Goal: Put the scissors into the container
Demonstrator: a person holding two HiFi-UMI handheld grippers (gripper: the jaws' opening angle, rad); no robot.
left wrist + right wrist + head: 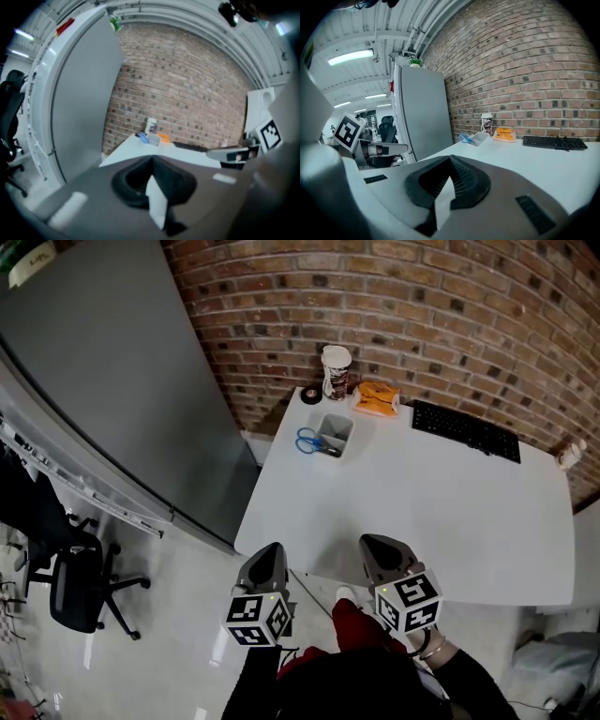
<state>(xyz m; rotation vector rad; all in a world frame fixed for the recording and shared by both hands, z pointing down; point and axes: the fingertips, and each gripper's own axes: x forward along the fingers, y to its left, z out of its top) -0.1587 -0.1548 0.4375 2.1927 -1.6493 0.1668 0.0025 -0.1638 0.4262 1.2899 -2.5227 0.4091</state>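
Note:
The scissors [310, 442], with blue handles, lie at the left side of a small grey container [336, 434] on the far left part of the white table [441, 512]. In the right gripper view the blue handles [464, 137] stick up beside the container [480, 138]. I cannot tell whether the blades are inside. My left gripper [272, 550] and right gripper [376, 543] hang side by side at the table's near edge, far from the scissors. Both are shut and hold nothing, as the left gripper view [151, 159] and right gripper view [450, 157] show.
Behind the container stand a paper cup [336, 370], a black tape roll [311, 396] and an orange packet [377, 399]. A black keyboard [465, 430] lies at the back right. A tall grey fridge [103, 381] flanks the table's left, with an office chair [77, 589] further left.

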